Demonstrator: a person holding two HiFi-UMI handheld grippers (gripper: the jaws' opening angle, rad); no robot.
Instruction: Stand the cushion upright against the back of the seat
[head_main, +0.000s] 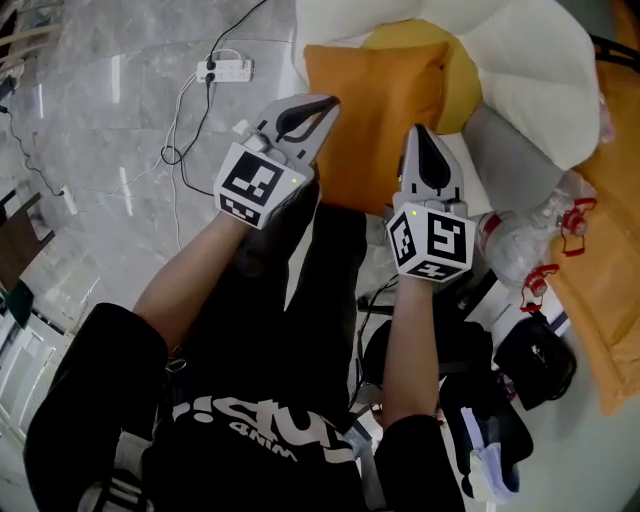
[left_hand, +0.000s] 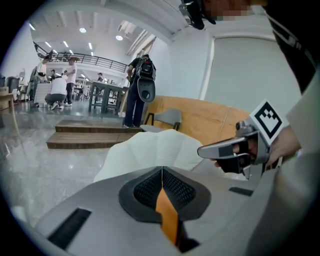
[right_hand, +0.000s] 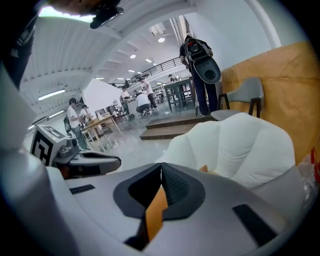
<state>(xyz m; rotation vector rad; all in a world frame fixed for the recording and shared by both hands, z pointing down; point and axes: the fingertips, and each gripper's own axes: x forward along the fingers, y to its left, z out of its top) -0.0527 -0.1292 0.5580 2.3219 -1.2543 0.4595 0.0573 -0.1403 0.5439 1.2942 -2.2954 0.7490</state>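
Observation:
An orange cushion (head_main: 385, 120) lies flat on the seat of a white shell-backed chair (head_main: 525, 70), with a yellow cushion (head_main: 458, 85) behind it. My left gripper (head_main: 328, 103) hovers over the orange cushion's left part, jaws shut and tips together. My right gripper (head_main: 420, 132) is over its right part, also shut. In the left gripper view the shut tips (left_hand: 162, 169) point at the white chair back (left_hand: 150, 150), and orange shows through the slot below them. The right gripper view has the same closed tips (right_hand: 161, 165) before the chair (right_hand: 235, 145). Nothing is pinched between the pads.
A power strip (head_main: 225, 70) with cables lies on the marble floor at left. Plastic bottles (head_main: 520, 240), a black bag (head_main: 535, 360) and a tan padded sheet (head_main: 605, 290) crowd the right. People stand far off in the hall (left_hand: 60, 90).

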